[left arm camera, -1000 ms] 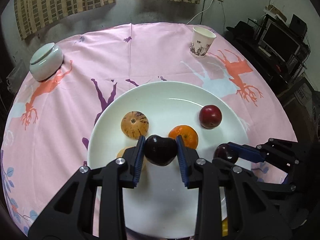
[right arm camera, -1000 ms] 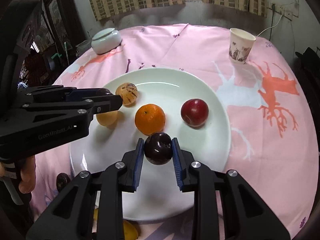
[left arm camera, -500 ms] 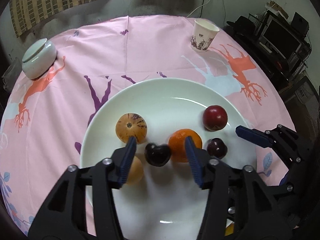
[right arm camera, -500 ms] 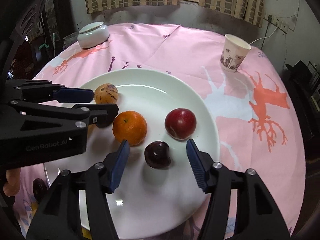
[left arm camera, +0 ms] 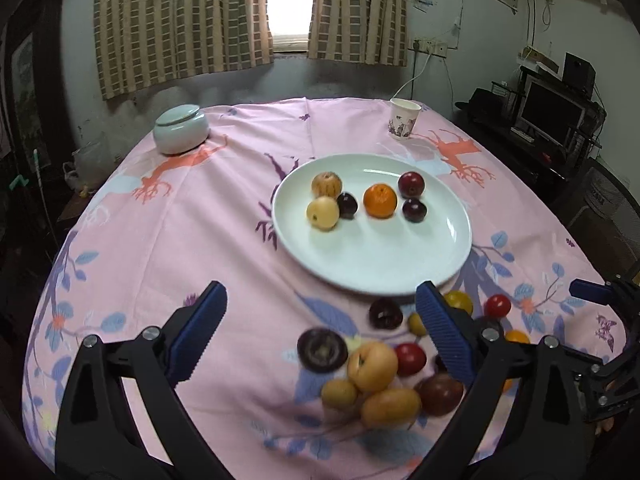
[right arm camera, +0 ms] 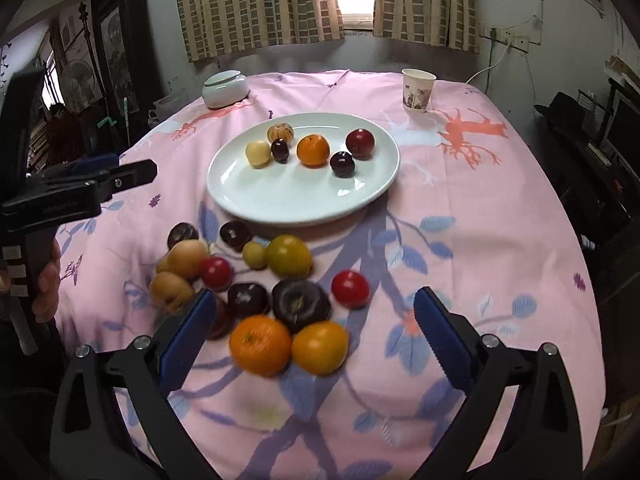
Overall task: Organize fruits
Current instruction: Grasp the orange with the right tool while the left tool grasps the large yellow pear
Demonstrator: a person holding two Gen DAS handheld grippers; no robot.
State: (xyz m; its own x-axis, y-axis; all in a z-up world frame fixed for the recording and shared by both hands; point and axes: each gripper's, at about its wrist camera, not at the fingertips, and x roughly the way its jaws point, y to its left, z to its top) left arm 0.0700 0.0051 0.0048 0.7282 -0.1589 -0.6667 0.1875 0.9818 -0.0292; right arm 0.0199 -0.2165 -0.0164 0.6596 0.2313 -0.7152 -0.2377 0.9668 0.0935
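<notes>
A white plate [left arm camera: 380,256] [right arm camera: 296,196] on the pink cloth holds a striped fruit [left arm camera: 327,185], a yellow fruit [left arm camera: 322,213], an orange [left arm camera: 380,201], a red plum [left arm camera: 411,184] and two dark plums [left arm camera: 347,205] [left arm camera: 414,210]. Nearer lies a pile of loose fruit [left arm camera: 380,372] [right arm camera: 260,344]. My left gripper [left arm camera: 320,292] hovers before the plate, jaws opening wide, pads touching nothing. My right gripper [right arm camera: 316,300] hangs over the pile, jaws also opening, gripping nothing. Each gripper shows at the other view's edge [left arm camera: 592,292] [right arm camera: 132,172].
A lidded pale ceramic jar [left arm camera: 182,128] stands at the far left of the round table and a paper cup [left arm camera: 404,124] at the far right. A monitor and shelves [left arm camera: 552,114] crowd the room's right side. A hand [right arm camera: 48,280] grips the left tool.
Both grippers let go of their dark plums on the plate, spread wide and drew back toward the table's near side. The pile of loose fruit has come into view.
</notes>
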